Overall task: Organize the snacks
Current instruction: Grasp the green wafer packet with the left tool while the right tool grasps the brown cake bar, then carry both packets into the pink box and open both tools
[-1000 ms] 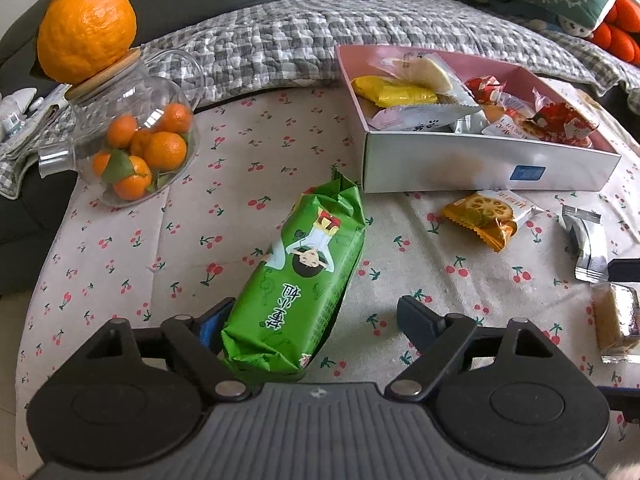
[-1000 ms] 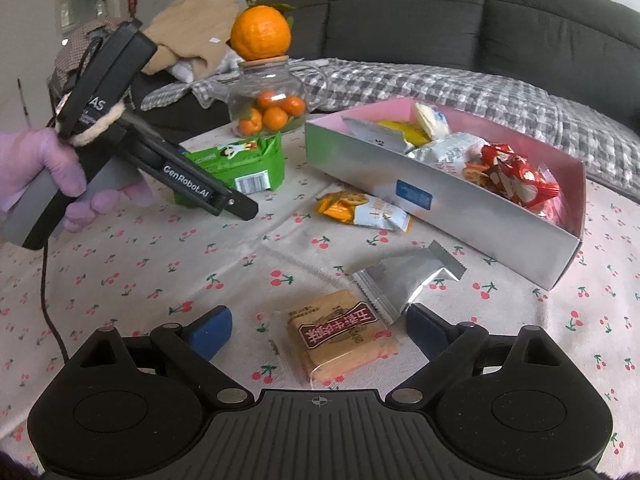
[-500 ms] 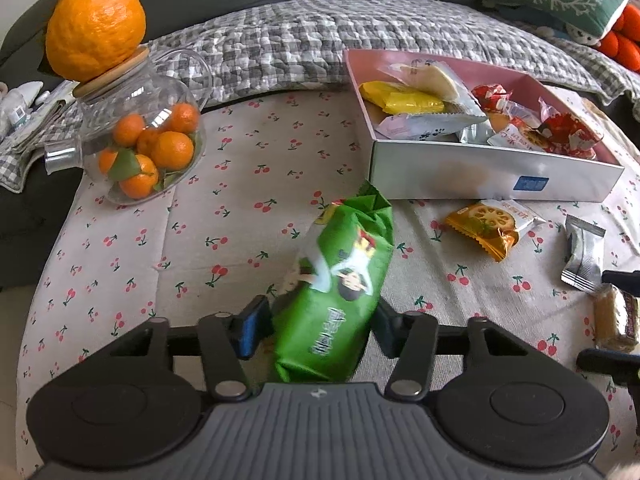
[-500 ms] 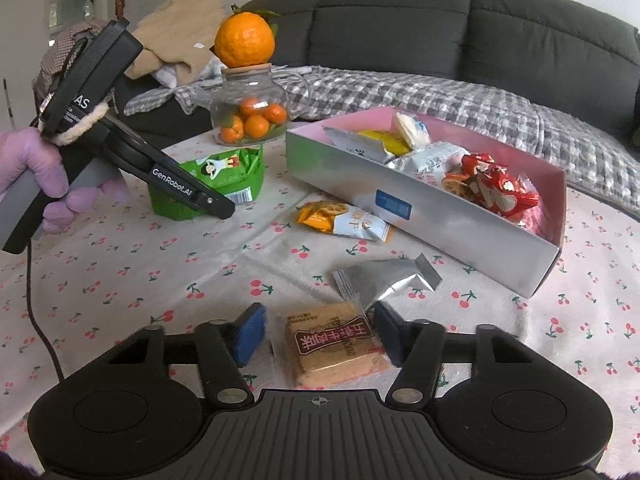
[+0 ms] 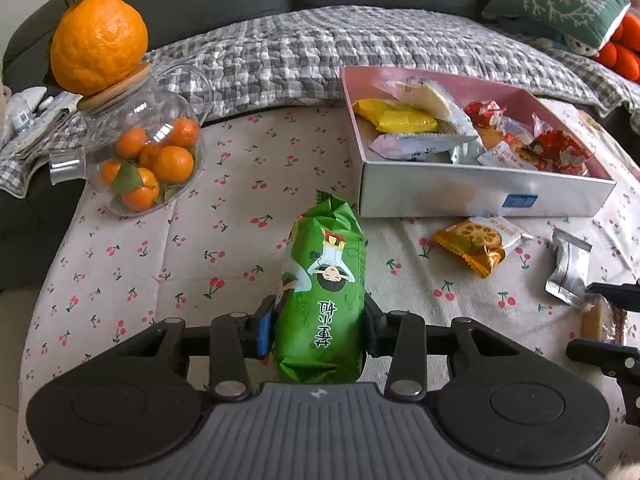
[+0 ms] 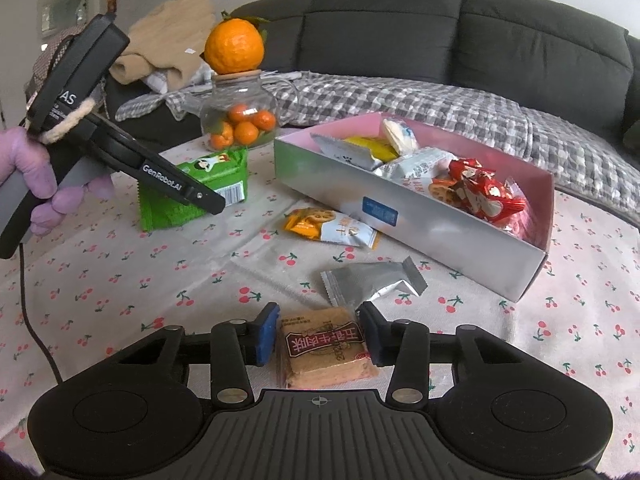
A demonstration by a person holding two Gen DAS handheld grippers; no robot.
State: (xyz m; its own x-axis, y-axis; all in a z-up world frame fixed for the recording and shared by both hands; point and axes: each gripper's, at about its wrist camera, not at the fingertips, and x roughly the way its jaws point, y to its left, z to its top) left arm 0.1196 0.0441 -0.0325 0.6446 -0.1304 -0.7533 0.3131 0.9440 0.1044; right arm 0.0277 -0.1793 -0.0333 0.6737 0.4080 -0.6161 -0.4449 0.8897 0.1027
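Note:
My left gripper [image 5: 318, 326] is shut on a long green snack pack [image 5: 324, 292], seen also in the right wrist view [image 6: 192, 188]. My right gripper [image 6: 320, 334] is shut on a tan biscuit pack [image 6: 326, 346], which also shows at the right edge of the left wrist view [image 5: 600, 320]. A silver box with a pink inside [image 5: 480, 196] [image 6: 420, 220] holds several wrapped snacks. An orange-and-white snack pack [image 5: 476, 240] [image 6: 332, 228] and a silver pouch [image 5: 568, 268] [image 6: 372, 280] lie on the cherry-print cloth in front of the box.
A glass jar of small oranges [image 5: 140, 152] [image 6: 240, 120] with a big orange on its lid [image 5: 98, 36] stands at the table's far left. A sofa with a checked blanket [image 5: 320, 48] lies behind. A green cushion [image 5: 556, 4] sits at far right.
Both grippers have closed from wide open: the left onto the green snack pack, the right onto the tan biscuit pack. Both packs appear slightly raised and closer to the cameras.

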